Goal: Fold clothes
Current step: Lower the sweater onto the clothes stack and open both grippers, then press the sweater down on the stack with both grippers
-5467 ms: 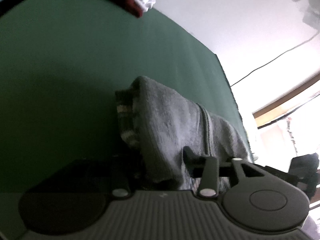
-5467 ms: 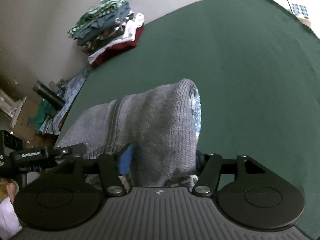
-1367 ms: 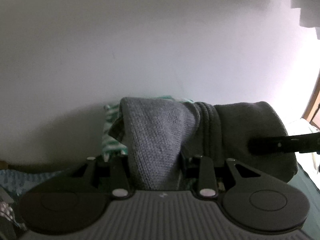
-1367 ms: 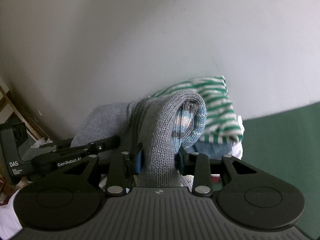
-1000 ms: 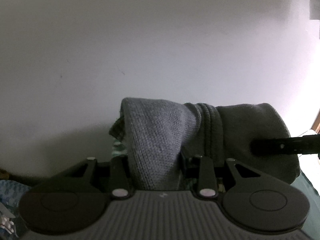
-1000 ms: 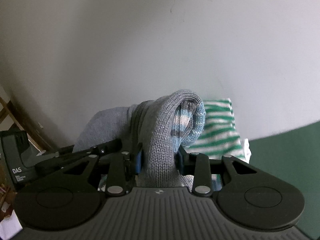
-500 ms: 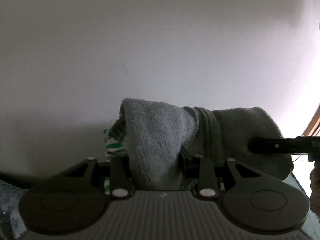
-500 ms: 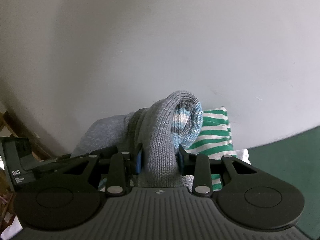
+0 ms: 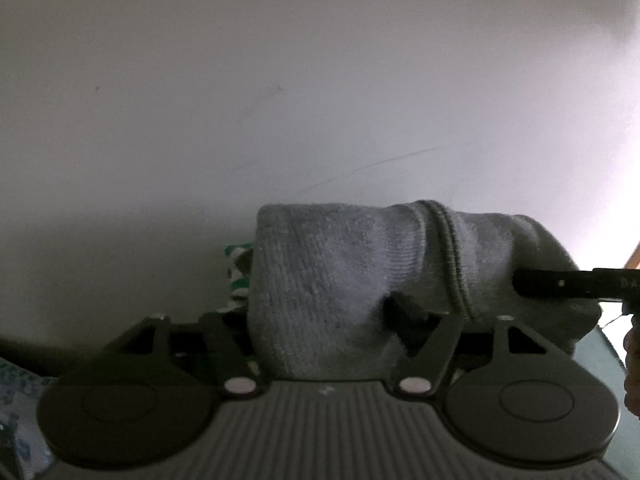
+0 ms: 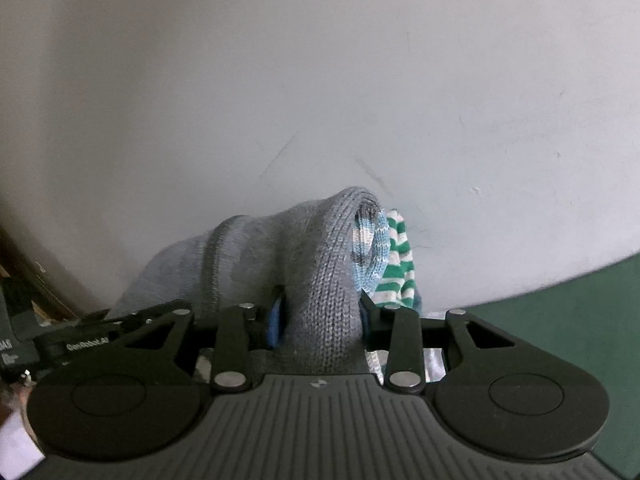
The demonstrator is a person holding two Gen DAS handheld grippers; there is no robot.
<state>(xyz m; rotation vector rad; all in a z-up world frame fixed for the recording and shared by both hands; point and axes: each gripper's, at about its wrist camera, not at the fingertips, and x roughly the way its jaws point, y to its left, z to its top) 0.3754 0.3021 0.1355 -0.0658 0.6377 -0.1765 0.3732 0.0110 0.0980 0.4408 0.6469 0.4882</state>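
Note:
A folded grey knit sweater (image 9: 340, 264) fills the space in front of both grippers, close to a pale wall. My left gripper (image 9: 320, 320) has its jaws spread apart, with the sweater's fold lying loosely between them. My right gripper (image 10: 320, 320) is shut on the other end of the sweater (image 10: 320, 248), whose blue-striped inner knit shows at the fold. A green-and-white striped garment (image 10: 400, 268) lies folded right behind and under the sweater and peeks out in the left wrist view too (image 9: 238, 264). How far the sweater rests on it is hidden.
The pale wall (image 10: 320, 80) stands directly ahead, very close. The green table top (image 10: 560, 320) shows at the lower right. The right gripper's body (image 9: 572, 284) crosses the left wrist view, with a hand (image 9: 632, 360) at the edge. Blue patterned cloth (image 9: 16, 392) lies low left.
Both grippers carried the sweater from the open table to the striped pile by the wall. In the last half second the left jaws have spread apart; the right jaws stay clamped.

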